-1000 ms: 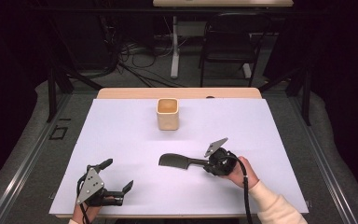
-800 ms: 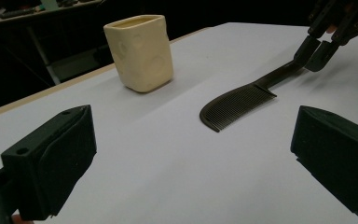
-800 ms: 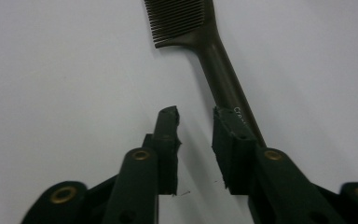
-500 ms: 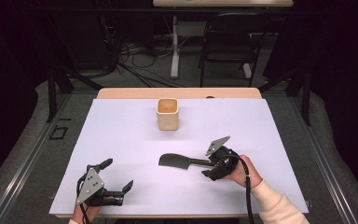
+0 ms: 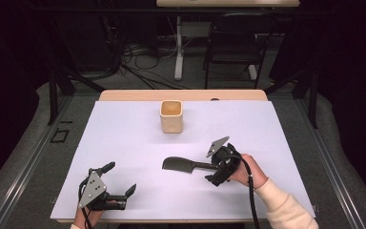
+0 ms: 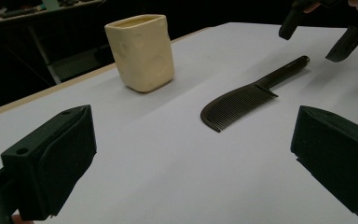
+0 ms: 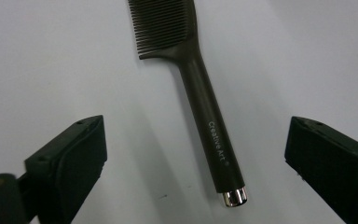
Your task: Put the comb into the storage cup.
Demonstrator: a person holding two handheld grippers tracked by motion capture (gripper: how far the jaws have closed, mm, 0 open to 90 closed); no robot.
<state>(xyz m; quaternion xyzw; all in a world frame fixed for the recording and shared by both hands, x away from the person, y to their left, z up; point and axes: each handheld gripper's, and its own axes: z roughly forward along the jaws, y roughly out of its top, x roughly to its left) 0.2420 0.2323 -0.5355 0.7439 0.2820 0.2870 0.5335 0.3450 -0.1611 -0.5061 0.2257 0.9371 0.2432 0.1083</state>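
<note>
The comb (image 5: 180, 165), lying flat on the table (image 5: 124, 138) near the cup (image 5: 171, 116), is straddled untouched by the right claw (image 7: 196, 154), jaws just opened wide; a re-grasp or withdrawal is judged next, the left claw (image 6: 191, 154) being held open, empty.

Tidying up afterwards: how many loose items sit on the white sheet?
2: a black comb near the right hand-held gripper, and a cream cup farther back, toward the table's far edge.
</note>
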